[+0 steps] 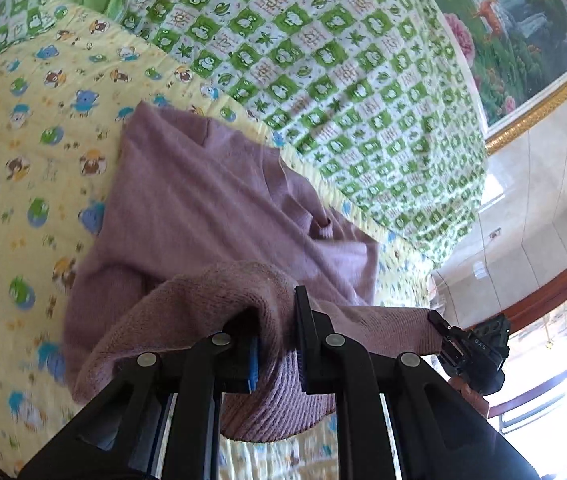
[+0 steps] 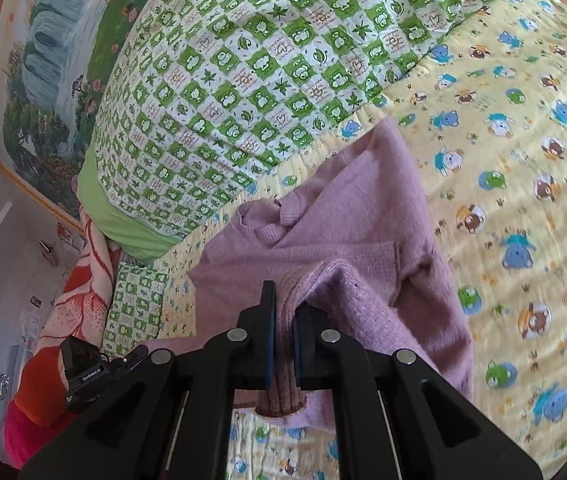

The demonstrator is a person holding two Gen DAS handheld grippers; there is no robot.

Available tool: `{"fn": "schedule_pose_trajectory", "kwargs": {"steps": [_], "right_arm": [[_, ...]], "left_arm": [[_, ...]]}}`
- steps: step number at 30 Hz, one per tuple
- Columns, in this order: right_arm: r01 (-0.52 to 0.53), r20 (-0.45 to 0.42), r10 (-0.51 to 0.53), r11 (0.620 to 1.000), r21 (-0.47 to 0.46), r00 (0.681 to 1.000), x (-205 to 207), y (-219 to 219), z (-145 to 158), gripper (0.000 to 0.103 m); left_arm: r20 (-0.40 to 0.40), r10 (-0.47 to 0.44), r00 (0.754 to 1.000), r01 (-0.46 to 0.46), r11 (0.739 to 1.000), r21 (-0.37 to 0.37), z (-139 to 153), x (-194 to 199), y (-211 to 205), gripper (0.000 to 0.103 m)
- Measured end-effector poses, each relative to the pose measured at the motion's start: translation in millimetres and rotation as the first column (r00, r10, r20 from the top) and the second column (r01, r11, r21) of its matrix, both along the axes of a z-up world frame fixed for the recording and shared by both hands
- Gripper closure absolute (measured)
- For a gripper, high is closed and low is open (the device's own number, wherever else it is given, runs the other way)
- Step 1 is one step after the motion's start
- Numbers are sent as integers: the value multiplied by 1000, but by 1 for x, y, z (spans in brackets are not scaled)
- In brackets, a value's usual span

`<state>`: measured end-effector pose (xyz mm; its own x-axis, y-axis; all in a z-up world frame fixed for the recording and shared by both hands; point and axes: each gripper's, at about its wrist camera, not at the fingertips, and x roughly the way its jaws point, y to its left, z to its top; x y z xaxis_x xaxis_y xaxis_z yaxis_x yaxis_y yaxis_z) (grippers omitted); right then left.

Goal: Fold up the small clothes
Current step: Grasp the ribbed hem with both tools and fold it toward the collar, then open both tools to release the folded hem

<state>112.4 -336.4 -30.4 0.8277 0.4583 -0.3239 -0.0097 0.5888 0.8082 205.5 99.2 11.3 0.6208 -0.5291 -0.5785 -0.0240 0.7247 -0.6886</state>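
A small mauve knit sweater (image 1: 211,208) lies on the yellow cartoon-print sheet (image 1: 23,160). My left gripper (image 1: 277,344) is shut on the sweater's ribbed hem and holds it lifted above the sheet. My right gripper (image 2: 285,344) is shut on the other end of the same hem; the sweater (image 2: 363,216) stretches away from it with its collar toward the quilt. The right gripper also shows in the left wrist view (image 1: 471,356) at the far right, and the left gripper shows in the right wrist view (image 2: 91,368) at the lower left.
A green and white checked quilt (image 1: 343,80) is heaped at the head of the bed, also in the right wrist view (image 2: 243,72). A framed landscape painting (image 1: 523,32) hangs behind. A red patterned blanket (image 2: 75,312) lies at the bed's edge. A window (image 1: 555,360) is at the right.
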Motion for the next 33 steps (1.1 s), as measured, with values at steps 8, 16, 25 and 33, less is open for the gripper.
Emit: {"fn": "schedule_pose_trajectory", "kwargs": {"steps": [8, 16, 25, 33], "right_arm": [[-10, -24, 10, 1000, -22, 1000, 76, -18, -5, 95], [3, -128, -6, 1000, -24, 992, 136, -33, -38, 95], [3, -231, -9, 1000, -23, 973, 161, -36, -58, 90], [87, -173, -95, 995, -51, 980, 144, -51, -28, 50]], "left_arm": [[-17, 49, 999, -49, 999, 3, -15, 71, 5, 90], [-86, 83, 993, -82, 996, 24, -56, 118, 8, 90], [-118, 81, 990, -80, 997, 9, -71, 129, 12, 82], [-11, 79, 997, -78, 992, 99, -25, 101, 23, 38]]}}
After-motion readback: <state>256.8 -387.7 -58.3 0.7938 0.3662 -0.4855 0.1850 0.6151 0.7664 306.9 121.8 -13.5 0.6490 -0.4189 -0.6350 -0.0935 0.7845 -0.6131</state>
